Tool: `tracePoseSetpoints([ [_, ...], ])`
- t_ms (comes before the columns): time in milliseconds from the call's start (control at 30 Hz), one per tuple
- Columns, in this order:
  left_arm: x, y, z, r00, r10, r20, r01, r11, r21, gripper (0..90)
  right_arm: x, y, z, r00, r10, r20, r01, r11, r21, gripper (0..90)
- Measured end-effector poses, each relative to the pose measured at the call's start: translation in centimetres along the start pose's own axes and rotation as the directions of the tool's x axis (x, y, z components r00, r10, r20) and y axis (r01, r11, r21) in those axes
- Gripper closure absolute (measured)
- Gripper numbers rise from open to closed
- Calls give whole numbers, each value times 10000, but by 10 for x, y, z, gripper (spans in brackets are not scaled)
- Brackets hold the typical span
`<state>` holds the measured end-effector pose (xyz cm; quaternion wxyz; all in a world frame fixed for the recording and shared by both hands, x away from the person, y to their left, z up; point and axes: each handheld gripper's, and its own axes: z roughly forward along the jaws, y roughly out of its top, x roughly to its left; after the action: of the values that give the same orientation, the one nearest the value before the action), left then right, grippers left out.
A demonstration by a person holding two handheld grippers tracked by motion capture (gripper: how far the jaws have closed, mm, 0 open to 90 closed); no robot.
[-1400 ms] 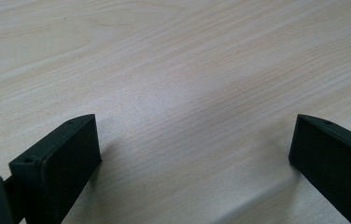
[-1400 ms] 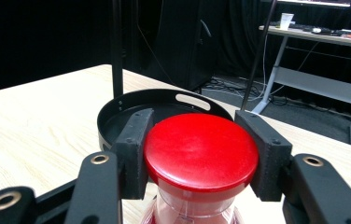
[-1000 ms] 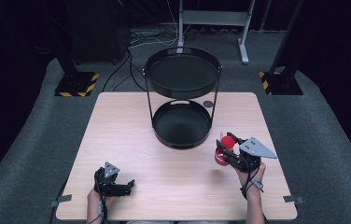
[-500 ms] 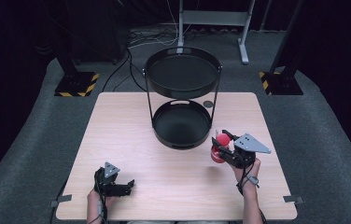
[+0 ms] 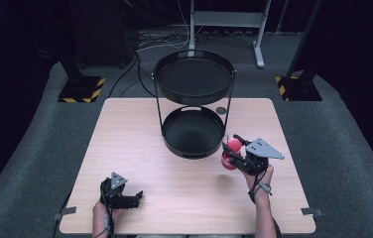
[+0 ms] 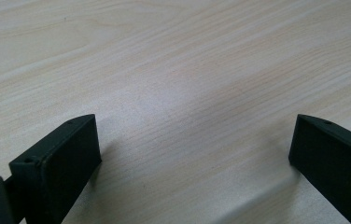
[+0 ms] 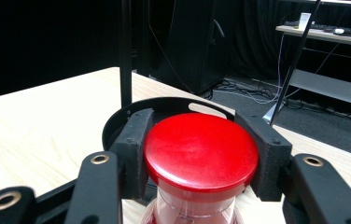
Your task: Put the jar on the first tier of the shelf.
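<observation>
Table point(image 5: 140, 148): pale wood-grain top, rectangular, on grey carpet, with dark stands and cables on the floor at the far side.

Two-tier tray stand point(image 5: 193, 79): black, round, set at the far middle of the table. The upper tray is carried on thin black posts; the lower tray point(image 5: 193, 133) rests on the table top. In the right gripper view the lower tray's rim point(image 7: 164, 103) curves just behind the jar, with one post rising at the left.

Right gripper point(image 5: 230, 148): held in the person's right hand at the right of the table, just beside the near right edge of the lower tray. A grey three-cornered plate sits on top. Its fingers point(image 7: 136, 144) pinch the jar's red lid from both sides, pads pressed on the lid's rim.

Left gripper point(image 5: 134, 197): held in the person's left hand at the near left of the table, well apart from the tray stand. Its fingers point(image 6: 71, 154) are spread wide, with bare table between them.

Jar point(image 5: 231, 153): small, clear body with a round red lid point(image 7: 201, 151), upright, clamped in the right gripper just beside the lower tray's near right edge.
</observation>
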<state>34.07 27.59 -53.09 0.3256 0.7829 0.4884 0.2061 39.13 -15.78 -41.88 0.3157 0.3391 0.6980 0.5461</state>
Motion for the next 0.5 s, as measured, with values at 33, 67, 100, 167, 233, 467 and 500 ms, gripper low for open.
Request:
tracePoseSetpoints([
  [33,0,0,0,10000,-1,-1,1,10000,1,18,0,0,1,10000,22,-15,-22,10000,-2,478],
  [67,0,0,0,10000,-2,-2,2,10000,-1,18,0,0,2,10000,28,-30,-28,10000,-2,478],
  [100,0,0,0,10000,2,-5,-2,10000,0,18,0,1,3,10000,24,-23,-24,10000,-9,479],
  [167,0,0,0,10000,1,-3,-1,10000,0,18,1,1,5,10000,8,-23,-8,10000,-26,478],
  [233,0,0,0,10000,4,-4,-4,10000,0,18,1,2,6,10000,10,11,-10,10000,-83,478],
  [467,0,0,0,10000,3,-1,-3,10000,4,18,1,2,15,9999,132,-21,-132,9998,-133,478],
  [500,0,0,0,10000,0,-2,0,10000,0,18,1,2,16,9999,135,-22,-135,9998,-124,478],
])
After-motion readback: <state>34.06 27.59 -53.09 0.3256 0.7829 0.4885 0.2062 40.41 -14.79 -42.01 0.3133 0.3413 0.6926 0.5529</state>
